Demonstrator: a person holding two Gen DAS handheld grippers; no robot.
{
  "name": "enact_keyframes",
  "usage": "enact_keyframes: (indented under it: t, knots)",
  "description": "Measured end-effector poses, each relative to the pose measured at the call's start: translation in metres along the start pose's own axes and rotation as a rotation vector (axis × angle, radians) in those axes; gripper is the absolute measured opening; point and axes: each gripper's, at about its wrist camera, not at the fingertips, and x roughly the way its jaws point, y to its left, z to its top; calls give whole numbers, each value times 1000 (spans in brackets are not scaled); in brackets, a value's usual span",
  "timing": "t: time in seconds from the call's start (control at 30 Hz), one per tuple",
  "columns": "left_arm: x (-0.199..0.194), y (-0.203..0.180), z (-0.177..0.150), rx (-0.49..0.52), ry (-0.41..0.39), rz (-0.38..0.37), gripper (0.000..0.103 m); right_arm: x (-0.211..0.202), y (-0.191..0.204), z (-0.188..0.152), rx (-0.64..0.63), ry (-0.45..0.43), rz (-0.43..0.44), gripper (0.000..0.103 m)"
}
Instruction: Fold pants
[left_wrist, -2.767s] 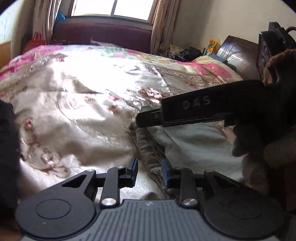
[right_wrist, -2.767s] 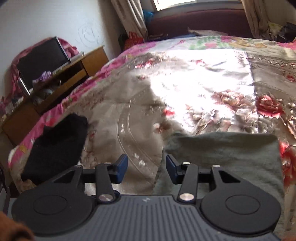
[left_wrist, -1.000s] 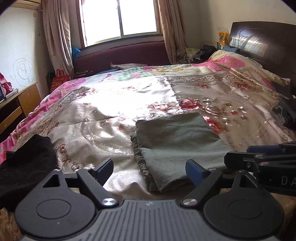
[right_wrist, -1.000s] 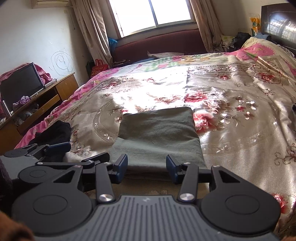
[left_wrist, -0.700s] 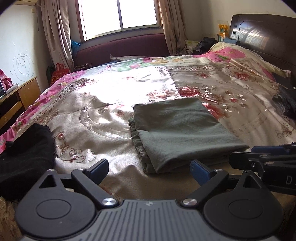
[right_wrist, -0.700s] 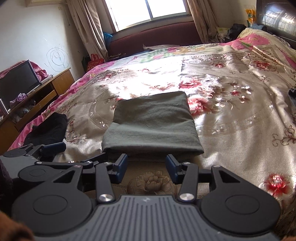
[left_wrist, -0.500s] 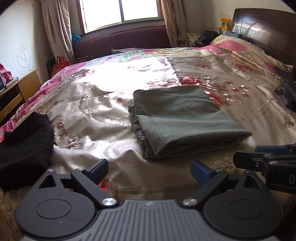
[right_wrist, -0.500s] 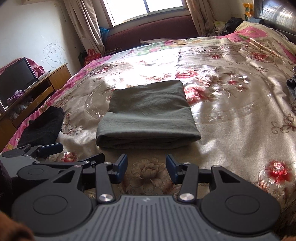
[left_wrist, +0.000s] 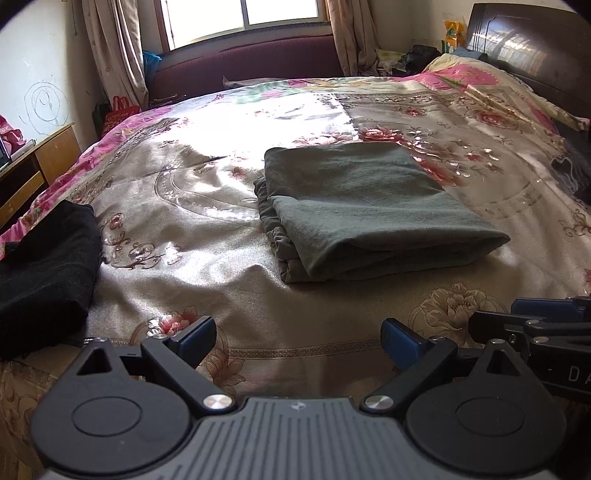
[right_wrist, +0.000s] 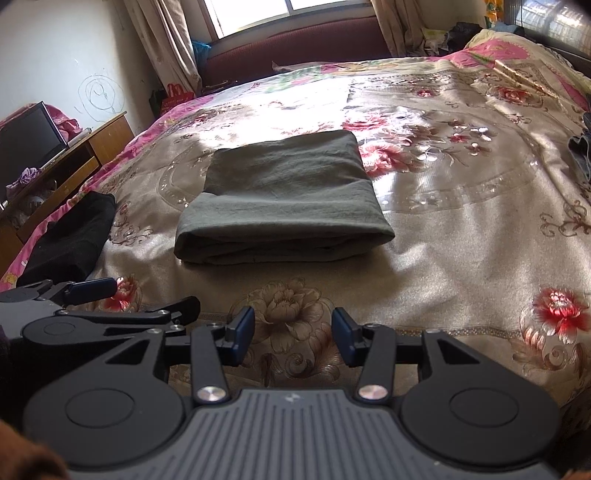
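The grey-green cotton pants (left_wrist: 364, 206), folded into a flat rectangular bundle, are seen lying on the shiny beige floral-patterned bedspread (left_wrist: 192, 258) near the middle of the bed. In the right wrist view the same pants (right_wrist: 284, 199) are laid with a folded edge facing the camera, layers stacked at the near side. Layered edges are also seen on the bundle's left side in the left wrist view.

The left gripper (left_wrist: 298, 338) is held low over the near part of the bedspread, jaws spread wide, nothing between the blue-padded fingertips (left_wrist: 197, 338). It is kept well apart from the pants. The right gripper (right_wrist: 293, 338) is likewise held above the bedspread, short of the pants; its jaws are parted with a clear gap, nothing gripped. In the right wrist view the left gripper is seen at the lower left, beside the right one; in the left wrist view part of the right gripper (left_wrist: 546, 325) is seen at the right edge.

A black folded garment (left_wrist: 44, 269) is placed at the left edge of the bed, well apart from the pants. A wooden side cabinet (right_wrist: 85, 155) with a dark flat screen (right_wrist: 27, 138) on it is seen left of the bed. A dark red upholstered bench (left_wrist: 251, 66) is set under the bright window (left_wrist: 243, 18), with beige curtains (left_wrist: 118, 48) at either side. A dark wooden headboard (left_wrist: 532, 40) is visible at upper right
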Motion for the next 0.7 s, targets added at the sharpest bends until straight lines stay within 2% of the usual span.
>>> enact_keyframes:
  t: [0.7]
  knots:
    - [1, -5, -4, 18, -8, 15, 103, 2, -1, -4, 8, 7, 6, 48]
